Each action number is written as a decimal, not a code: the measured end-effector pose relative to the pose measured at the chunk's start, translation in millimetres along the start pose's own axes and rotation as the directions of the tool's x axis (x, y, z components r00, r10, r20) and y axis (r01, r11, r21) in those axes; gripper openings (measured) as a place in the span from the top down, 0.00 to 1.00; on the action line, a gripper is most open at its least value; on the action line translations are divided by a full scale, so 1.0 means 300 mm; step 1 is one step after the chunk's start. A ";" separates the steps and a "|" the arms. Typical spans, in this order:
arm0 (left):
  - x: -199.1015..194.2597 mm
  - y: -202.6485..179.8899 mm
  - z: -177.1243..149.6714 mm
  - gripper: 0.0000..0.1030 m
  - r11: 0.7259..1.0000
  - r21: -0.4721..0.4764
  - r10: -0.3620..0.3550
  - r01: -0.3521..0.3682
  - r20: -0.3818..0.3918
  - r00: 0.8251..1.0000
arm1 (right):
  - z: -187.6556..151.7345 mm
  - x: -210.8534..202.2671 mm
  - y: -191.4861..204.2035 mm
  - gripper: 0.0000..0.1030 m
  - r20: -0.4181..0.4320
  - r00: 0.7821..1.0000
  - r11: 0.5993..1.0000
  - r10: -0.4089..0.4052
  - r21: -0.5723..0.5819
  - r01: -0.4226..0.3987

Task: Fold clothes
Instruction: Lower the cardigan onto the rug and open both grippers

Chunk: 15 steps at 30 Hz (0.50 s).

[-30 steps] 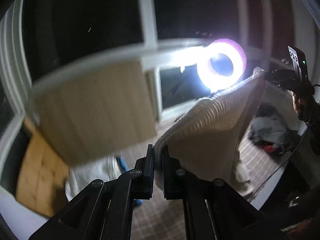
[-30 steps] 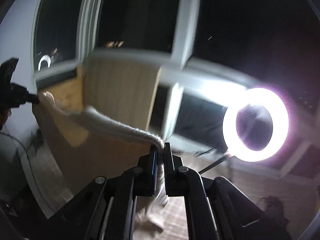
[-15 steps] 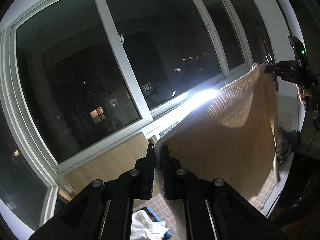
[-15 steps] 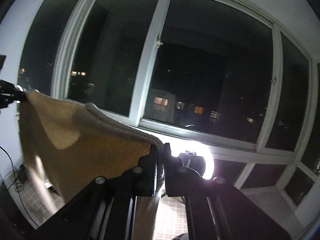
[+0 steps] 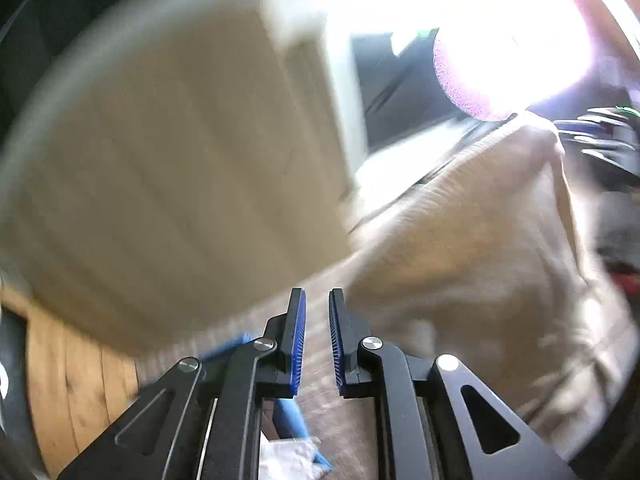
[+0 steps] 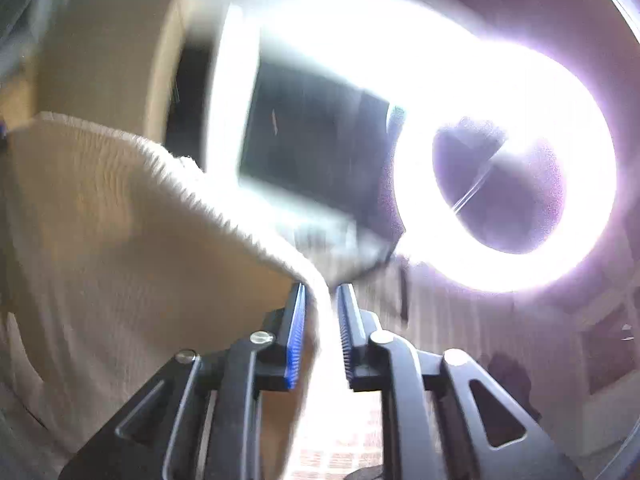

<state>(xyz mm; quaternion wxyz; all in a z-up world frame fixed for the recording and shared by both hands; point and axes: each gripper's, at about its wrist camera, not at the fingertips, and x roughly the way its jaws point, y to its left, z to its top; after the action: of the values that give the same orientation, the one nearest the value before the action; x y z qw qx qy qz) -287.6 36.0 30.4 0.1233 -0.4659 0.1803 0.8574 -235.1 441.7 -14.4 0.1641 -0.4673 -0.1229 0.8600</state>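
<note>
Beige knit garment (image 6: 120, 240) runs between parted right gripper (image 6: 322, 320) fingers; left gripper (image 5: 317, 336) released, empty, garment beyond.

A: Garment (image 6: 120, 240) is seen as beige, ribbed knit. Gripper (image 5: 317, 336) is black; blue ridged pads (image 5: 298, 344) are noted.

B: Same colours are logged on the other gripper (image 6: 322, 336). Ring light (image 6: 504, 176) is rendered white with a purple halo.

A: Wall panel (image 5: 160, 160) is marked tan, floor board (image 5: 68, 392) orange-brown woodgrain, blurred.
</note>
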 end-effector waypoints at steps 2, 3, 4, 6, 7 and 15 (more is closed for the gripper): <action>0.147 -0.003 -0.027 0.91 1.000 -0.028 0.001 -0.003 -0.079 0.997 | -0.049 0.149 0.042 0.83 -0.100 0.995 0.999 0.027 -0.015 -0.028; 0.142 -0.017 -0.068 0.91 1.000 -0.020 -0.013 0.011 -0.084 0.996 | -0.081 0.166 0.044 0.83 -0.111 0.992 0.998 0.057 0.001 -0.058; 0.137 -0.031 -0.109 0.91 1.000 -0.013 -0.026 0.025 -0.090 0.996 | -0.120 0.165 0.036 0.83 -0.120 0.987 0.995 0.102 0.031 -0.099; 0.126 -0.060 -0.190 0.87 0.999 0.002 -0.052 0.053 -0.102 0.993 | -0.216 0.130 0.030 0.73 -0.152 0.966 0.976 0.209 0.097 -0.196; 0.121 -0.074 -0.231 0.84 0.998 0.009 -0.065 0.067 -0.107 0.992 | -0.272 0.104 0.036 0.63 -0.163 0.952 0.963 0.258 0.125 -0.240; -0.056 -0.269 -0.590 0.69 0.955 -0.028 -0.295 0.294 -0.153 0.943 | -0.841 -0.099 0.230 0.54 -0.203 0.806 0.816 0.556 0.317 -0.484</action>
<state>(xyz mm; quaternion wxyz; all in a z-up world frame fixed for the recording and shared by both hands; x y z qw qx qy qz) -114.4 33.2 -59.6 0.2344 -0.5534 0.1156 0.7908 -18.5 381.5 -151.4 -0.0063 -0.5777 0.1451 0.8032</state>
